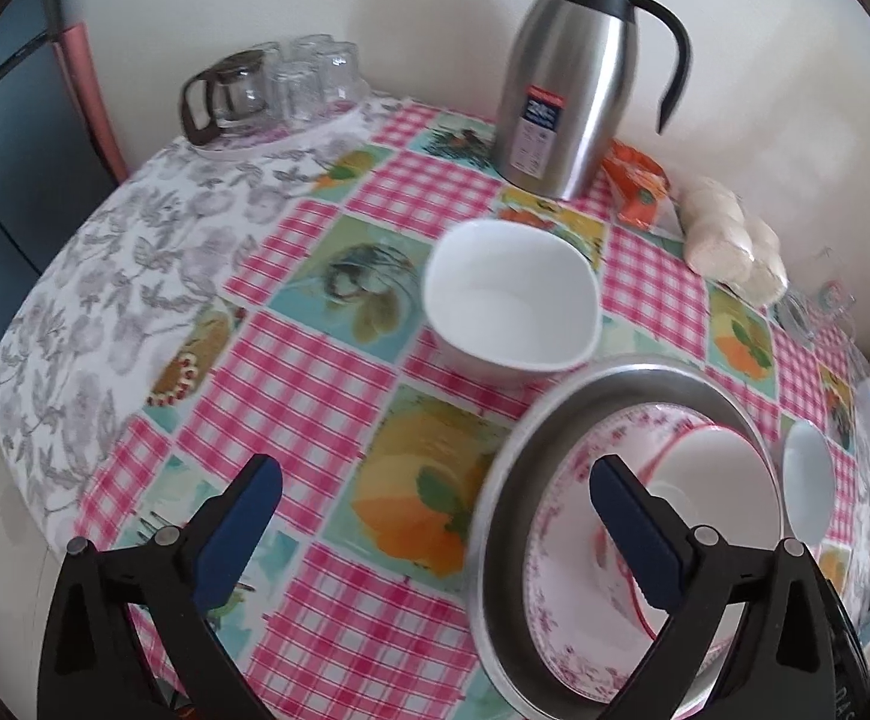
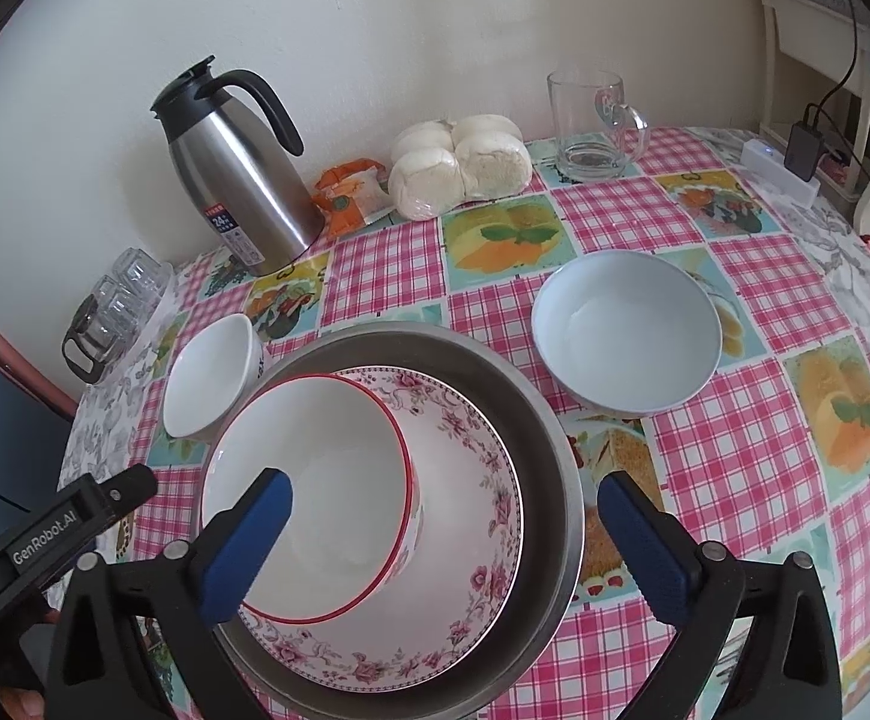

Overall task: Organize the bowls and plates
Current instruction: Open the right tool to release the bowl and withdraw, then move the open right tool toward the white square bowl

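While spread wide, left gripper (image 1: 435, 516), right gripper (image 2: 444, 516), empty

Table (image 2: 753, 420) under checked cloth: steel basin (image 2: 549, 420) near centre, white bowl (image 2: 627, 330) right, small bowl (image 2: 210, 378) left; far: flask (image 2: 237, 180), buns (image 2: 459, 165), orange packet (image 2: 351, 195), glass mug (image 2: 594, 120).

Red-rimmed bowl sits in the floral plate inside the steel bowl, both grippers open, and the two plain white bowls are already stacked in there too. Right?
Not quite: the right wrist view shows both white bowls, the small one and the larger one, on the tablecloth outside the steel bowl. The rest holds.
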A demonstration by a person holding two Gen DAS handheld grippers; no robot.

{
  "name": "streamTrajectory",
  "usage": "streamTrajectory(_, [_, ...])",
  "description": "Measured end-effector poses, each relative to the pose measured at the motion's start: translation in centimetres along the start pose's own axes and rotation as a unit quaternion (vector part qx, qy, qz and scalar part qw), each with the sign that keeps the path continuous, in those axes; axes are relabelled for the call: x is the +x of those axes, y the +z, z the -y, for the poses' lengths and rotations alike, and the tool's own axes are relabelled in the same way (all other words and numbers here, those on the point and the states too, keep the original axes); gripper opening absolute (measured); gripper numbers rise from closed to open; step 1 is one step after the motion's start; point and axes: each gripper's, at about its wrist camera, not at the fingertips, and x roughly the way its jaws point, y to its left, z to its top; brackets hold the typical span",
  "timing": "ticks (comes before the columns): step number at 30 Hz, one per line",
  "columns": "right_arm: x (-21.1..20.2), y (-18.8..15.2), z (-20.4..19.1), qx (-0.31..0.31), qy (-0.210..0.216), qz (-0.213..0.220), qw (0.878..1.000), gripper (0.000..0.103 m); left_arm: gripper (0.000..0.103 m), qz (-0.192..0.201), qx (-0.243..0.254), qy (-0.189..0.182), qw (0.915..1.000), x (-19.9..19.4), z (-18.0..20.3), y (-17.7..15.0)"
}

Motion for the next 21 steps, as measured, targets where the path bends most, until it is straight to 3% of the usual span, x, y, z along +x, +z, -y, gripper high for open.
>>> streamTrajectory(4, [-0.3, 0.0, -0.4, -0.009, 0.004, 0.01, 1.0, 0.103, 0.102, 0.011, -0.023, -0.01, 0.9996, -0.4, -1.0, 0.3])
streamTrajectory(9, [-0.5, 0.0, -1.0, -0.021, 0.006, 0.02, 1.0, 0.103, 0.102, 0.047, -0.022, -0.007, 0.9986, -1.3, -1.3, 0.8])
streamTrajectory(14, [-1.1, 0.1, -2.4, -0.047, 0.002, 0.035, 0.998, 0.103, 0.102, 0.061, -0.025, -0.029, 0.9974, -2.2, -1.7, 1.4])
streamTrajectory(18, [-1.7, 0.0, -3.9, -0.072, 0.007, 0.051, 0.996, 0.103, 0.102, 0.113, -0.037, -0.033, 0.9924, -3.9, -2.4, 1.9])
streamTrajectory(21, [-2.0, -0.2, -5.0, -0.086, 0.021, 0.062, 0.994, 0.103, 0.102, 0.13, -0.034, -0.038, 0.9902, -4.6, -2.7, 2.3])
